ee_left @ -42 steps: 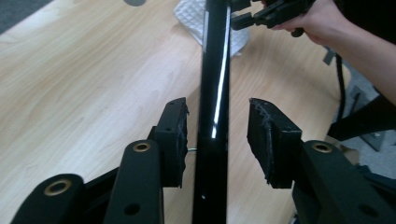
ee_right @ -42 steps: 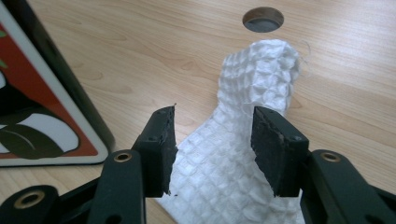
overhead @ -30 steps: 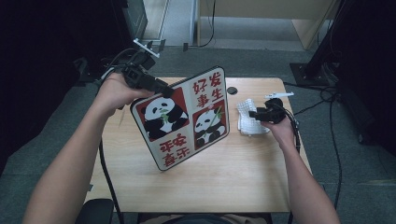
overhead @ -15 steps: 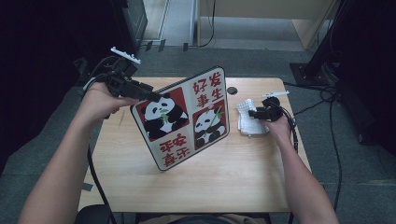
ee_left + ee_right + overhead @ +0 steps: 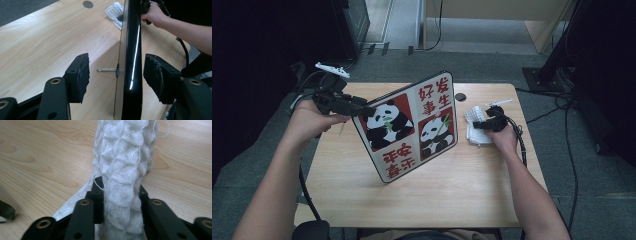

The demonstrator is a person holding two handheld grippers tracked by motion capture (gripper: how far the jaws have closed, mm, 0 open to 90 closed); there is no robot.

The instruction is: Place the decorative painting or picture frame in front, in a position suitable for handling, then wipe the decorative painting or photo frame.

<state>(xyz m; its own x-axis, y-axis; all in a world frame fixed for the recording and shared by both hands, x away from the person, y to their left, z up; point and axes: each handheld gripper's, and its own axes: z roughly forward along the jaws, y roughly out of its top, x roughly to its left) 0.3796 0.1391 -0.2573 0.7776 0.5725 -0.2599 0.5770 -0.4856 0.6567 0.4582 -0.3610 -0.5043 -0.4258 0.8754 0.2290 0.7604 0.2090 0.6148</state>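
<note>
Wooden table (image 5: 462, 200), grey floor around. Panda board (image 5: 409, 127) stands on edge at centre, long axis from seven to one o'clock. Left gripper (image 5: 117, 75) just opened, straddling its edge untouching. Right gripper (image 5: 120, 195), at three o'clock, just closed on white cloth (image 5: 125, 157).

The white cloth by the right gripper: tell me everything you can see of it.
The white cloth is a knitted, waffle-textured rag with loose threads, crumpled on the right side of the wooden table, beside the panda board but apart from it. The right gripper has just been closing and now pinches a bunched fold between its pads, lifting that part while the rest lies on the wood.
</note>
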